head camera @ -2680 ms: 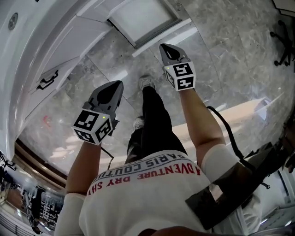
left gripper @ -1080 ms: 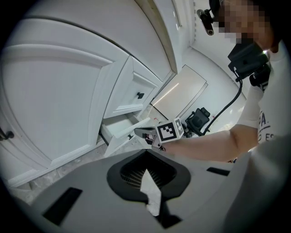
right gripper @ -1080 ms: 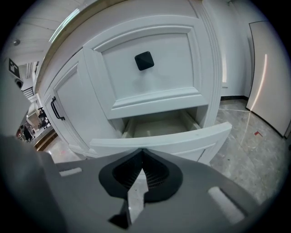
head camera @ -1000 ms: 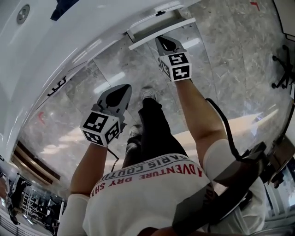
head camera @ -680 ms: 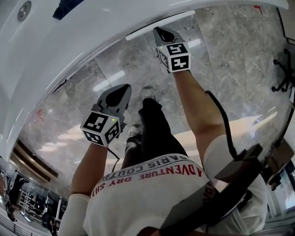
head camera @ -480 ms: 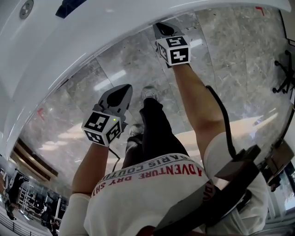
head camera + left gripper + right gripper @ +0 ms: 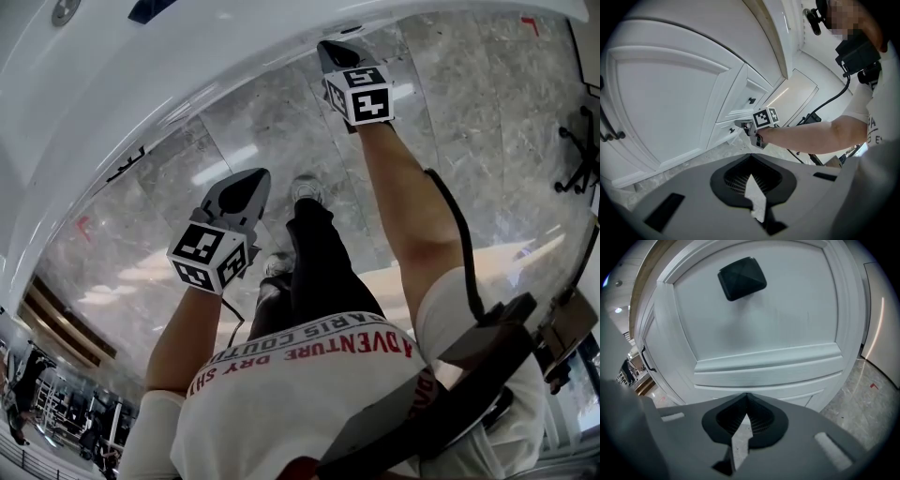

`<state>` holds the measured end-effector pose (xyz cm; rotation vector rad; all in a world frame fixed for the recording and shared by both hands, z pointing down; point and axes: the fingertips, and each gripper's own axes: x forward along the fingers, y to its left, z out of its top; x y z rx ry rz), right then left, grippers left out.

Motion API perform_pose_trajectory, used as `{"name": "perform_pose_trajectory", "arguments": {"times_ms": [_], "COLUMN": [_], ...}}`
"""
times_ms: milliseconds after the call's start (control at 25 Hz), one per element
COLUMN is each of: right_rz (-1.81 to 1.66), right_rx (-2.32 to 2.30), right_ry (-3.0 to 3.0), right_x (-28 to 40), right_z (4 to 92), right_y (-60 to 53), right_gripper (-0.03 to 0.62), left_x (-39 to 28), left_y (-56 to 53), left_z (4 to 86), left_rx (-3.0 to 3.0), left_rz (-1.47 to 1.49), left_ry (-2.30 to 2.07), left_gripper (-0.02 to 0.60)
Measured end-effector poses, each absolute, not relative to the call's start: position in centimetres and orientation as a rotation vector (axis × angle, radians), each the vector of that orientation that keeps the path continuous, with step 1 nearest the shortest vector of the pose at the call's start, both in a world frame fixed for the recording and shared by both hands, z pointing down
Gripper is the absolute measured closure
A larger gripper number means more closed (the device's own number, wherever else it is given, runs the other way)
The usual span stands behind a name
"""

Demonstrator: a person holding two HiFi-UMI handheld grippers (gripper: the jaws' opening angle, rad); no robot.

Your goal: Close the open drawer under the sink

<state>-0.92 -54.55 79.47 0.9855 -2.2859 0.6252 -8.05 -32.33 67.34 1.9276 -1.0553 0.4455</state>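
The drawer front (image 7: 759, 329) is white and panelled with a black square knob (image 7: 742, 272); it fills the right gripper view and lines up with the cabinet around it. My right gripper (image 7: 746, 397) is shut, empty, its tips just short of the drawer's lower moulding. In the head view the right gripper (image 7: 330, 47) reaches under the white counter edge (image 7: 234, 56), which hides the drawer. In the left gripper view the right gripper (image 7: 740, 124) stands at the lower drawer (image 7: 723, 133). My left gripper (image 7: 251, 176) hangs shut and empty over the floor, away from the cabinet.
A tall white cabinet door (image 7: 661, 108) with a black handle (image 7: 125, 164) stands left of the drawers. An upper drawer's knob (image 7: 751, 100) shows above. The person's legs and shoes (image 7: 305, 192) are on the grey marble floor. An office chair base (image 7: 577, 155) is at the right.
The drawer that stuck out has slid in flush under the counter, with the right gripper travelling forward against it. The left gripper has hardly moved.
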Motion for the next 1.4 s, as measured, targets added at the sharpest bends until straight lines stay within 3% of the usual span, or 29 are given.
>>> {"name": "perform_pose_trajectory", "arguments": {"times_ms": [280, 600, 1160, 1400], "right_rz": [0.622, 0.668, 0.503, 0.459], "right_rx": [0.866, 0.737, 0.804, 0.815], "right_ry": [-2.339, -2.462, -2.588, -2.689], "right_x": [-0.3, 1.0, 0.9, 1.2], "right_z": [74.2, 58.0, 32.5, 22.8], "right_y": [-48.2, -32.0, 0.7, 8.7], "right_gripper": [0.592, 0.592, 0.592, 0.592], "left_x": [-7.6, -6.5, -6.1, -4.4], "left_y": [-32.0, -26.1, 0.1, 8.9], "left_z": [65.1, 55.5, 30.8, 20.8], "left_rx": [1.992, 2.160, 2.530, 2.682], "left_rz": [0.404, 0.378, 0.403, 0.420], "left_ry": [-1.072, -1.033, -0.880, -0.840], "left_gripper": [0.580, 0.579, 0.580, 0.580]}}
